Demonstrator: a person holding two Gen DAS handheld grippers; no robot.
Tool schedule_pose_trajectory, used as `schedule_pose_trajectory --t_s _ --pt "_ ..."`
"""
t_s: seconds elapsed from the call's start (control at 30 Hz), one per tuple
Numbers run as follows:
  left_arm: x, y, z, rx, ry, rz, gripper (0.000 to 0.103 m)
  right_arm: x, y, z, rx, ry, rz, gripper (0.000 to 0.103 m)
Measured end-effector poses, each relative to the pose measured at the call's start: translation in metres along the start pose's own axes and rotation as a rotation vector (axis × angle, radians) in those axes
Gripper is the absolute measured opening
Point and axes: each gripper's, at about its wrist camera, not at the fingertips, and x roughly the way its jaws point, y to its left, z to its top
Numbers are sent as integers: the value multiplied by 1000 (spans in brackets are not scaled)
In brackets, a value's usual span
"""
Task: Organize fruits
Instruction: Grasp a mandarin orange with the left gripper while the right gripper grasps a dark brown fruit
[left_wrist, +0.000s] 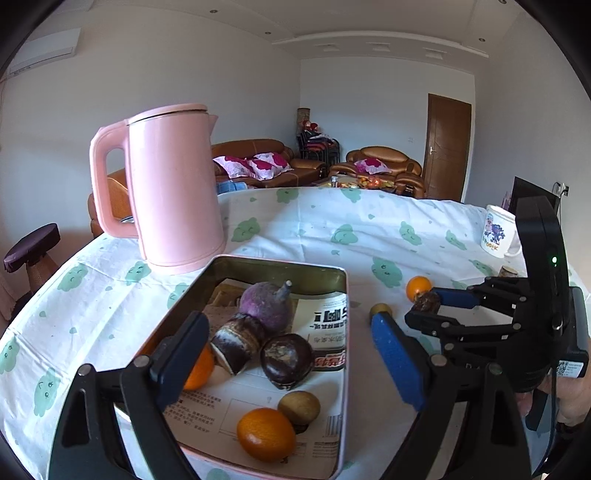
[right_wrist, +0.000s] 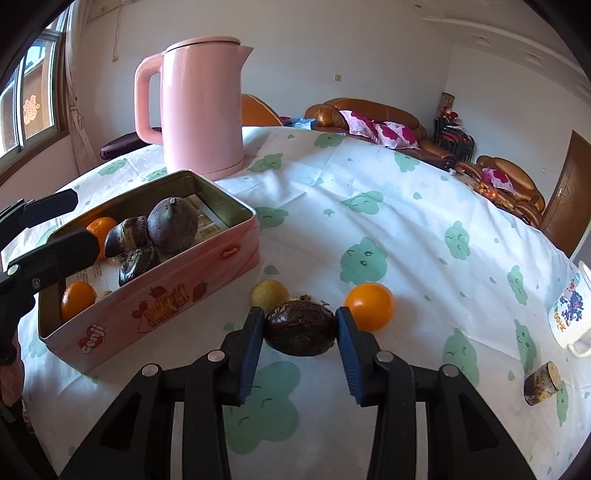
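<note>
Most fruit already lies in the pink rectangular tin box (right_wrist: 207, 258). Just right of it the right gripper (right_wrist: 300, 334) pinches a dark brown round fruit (right_wrist: 300, 332) on the tabletop — a small orange (right_wrist: 370, 311) and a yellowish fruit (right_wrist: 269, 294) remain beside it. The left gripper (left_wrist: 291, 354) hovers wide and empty over the tin.

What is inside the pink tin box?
Inside the pink tin box are two oranges, a purple round fruit, dark brown fruits and a small yellowish one, on printed paper. The tin's bottom underneath is covered.
</note>
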Motion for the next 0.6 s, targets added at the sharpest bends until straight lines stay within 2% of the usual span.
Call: schedule_pose_trajectory --t_s 0.2,0.33,0.5,0.6 --pt "10 -40 9 71 15 -52 91 -14 -42 -8 62 -24 -140 41" --pt "28 -70 15 114 65 -98 89 -16 -66 -15 102 -18 -202 41" --pt "57 -104 21 142 147 -158 80 -24 -84 -19 146 -28 -232 41" --pt "78 -120 24 157 193 -166 69 -26 -92 -21 172 -35 -236 41"
